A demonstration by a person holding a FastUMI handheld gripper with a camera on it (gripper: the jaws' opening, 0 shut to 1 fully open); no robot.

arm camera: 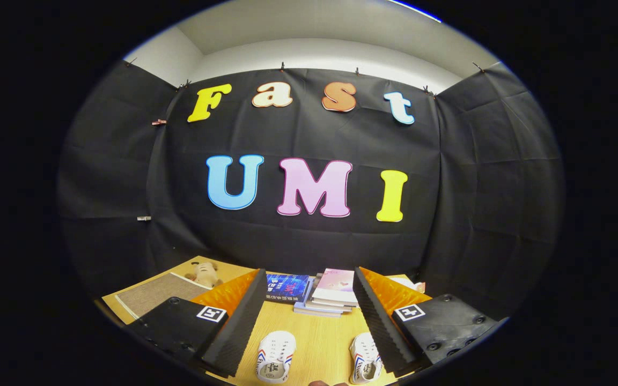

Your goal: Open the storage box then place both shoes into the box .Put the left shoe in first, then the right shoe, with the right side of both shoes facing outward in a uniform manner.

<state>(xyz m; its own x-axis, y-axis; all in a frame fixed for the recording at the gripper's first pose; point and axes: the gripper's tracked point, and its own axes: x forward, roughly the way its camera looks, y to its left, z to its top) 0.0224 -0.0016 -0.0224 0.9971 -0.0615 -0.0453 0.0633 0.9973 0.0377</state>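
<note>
Shoes wait on the desk; box not yet opened.
Two shoes (pixel 276 356) (pixel 365 364) lie heel-near between the spread fingers of the gripper (pixel 309 321), which holds nothing. Beyond them sits a stack of books (pixel 330 295). No storage box is visible, so finding and opening it looks like the next move.
</note>
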